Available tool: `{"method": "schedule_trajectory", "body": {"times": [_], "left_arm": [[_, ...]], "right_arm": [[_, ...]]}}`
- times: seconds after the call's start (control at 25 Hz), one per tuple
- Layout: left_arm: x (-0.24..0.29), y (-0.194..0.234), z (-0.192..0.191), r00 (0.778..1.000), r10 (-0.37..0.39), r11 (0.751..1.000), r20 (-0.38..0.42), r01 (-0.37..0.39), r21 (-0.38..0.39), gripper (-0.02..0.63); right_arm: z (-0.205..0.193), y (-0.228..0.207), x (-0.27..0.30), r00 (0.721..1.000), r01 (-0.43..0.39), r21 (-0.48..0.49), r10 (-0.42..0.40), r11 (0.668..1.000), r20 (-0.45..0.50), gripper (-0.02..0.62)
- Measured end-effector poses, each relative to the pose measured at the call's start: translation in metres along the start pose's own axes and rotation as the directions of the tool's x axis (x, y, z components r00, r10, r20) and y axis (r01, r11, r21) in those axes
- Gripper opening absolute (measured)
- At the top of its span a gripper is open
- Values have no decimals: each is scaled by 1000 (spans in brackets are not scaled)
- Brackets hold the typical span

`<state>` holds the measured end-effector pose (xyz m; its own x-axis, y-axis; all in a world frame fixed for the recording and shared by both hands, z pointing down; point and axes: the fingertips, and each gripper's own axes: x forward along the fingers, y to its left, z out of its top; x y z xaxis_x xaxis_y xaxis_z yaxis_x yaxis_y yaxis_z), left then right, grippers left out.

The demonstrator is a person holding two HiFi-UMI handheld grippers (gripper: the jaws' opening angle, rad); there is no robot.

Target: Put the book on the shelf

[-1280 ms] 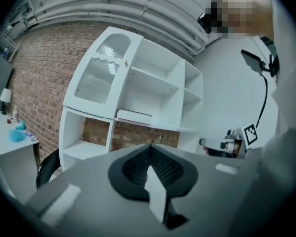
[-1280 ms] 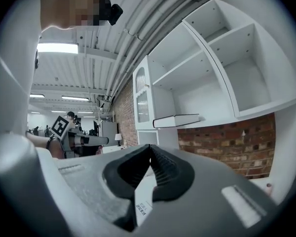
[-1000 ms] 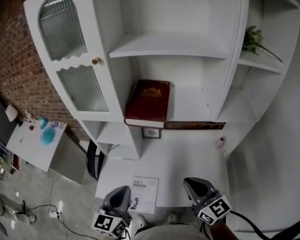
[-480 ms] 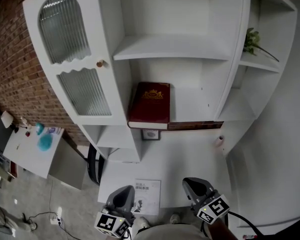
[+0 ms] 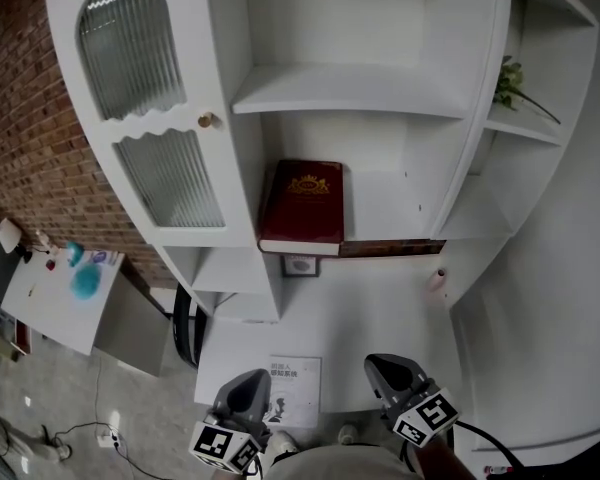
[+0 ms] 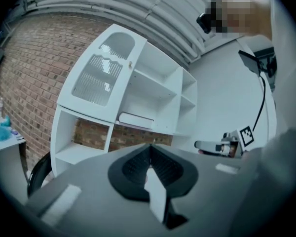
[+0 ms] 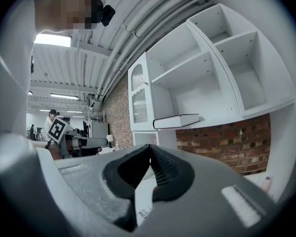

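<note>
While the red book [image 5: 302,204] lies flat on the shelf [image 5: 385,213] at twelve o'clock, the left gripper [image 5: 243,394] at seven o'clock and the right gripper [image 5: 389,373] at five o'clock have closed, empty jaws.

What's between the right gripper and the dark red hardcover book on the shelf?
In the head view, only bare white desktop separates the right gripper from the dark red hardcover book.
</note>
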<state>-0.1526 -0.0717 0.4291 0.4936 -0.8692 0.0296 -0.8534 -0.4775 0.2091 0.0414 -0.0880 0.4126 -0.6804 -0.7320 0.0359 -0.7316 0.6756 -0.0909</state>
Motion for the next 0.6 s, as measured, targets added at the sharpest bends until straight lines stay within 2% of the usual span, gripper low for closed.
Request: {"method": "schedule_trajectory", "body": {"times": [0.2, 0.32, 0.48, 0.6], "left_arm": [[-5, 8, -8, 1000, 14, 1000, -16, -14, -21, 9], [-11, 24, -27, 999, 27, 999, -42, -28, -29, 9], [-30, 59, -82, 987, 70, 996, -147, -78, -48, 9], [-48, 86, -138, 964, 82, 989, -253, -110, -99, 11]], "right_arm": [[-11, 6, 5, 999, -15, 15, 16, 1000, -31, 3], [-28, 12, 15, 997, -39, 30, 41, 999, -69, 3], [-82, 20, 28, 984, -62, 112, 79, 992, -161, 3], [-134, 30, 36, 958, -75, 190, 124, 979, -259, 3]]}}
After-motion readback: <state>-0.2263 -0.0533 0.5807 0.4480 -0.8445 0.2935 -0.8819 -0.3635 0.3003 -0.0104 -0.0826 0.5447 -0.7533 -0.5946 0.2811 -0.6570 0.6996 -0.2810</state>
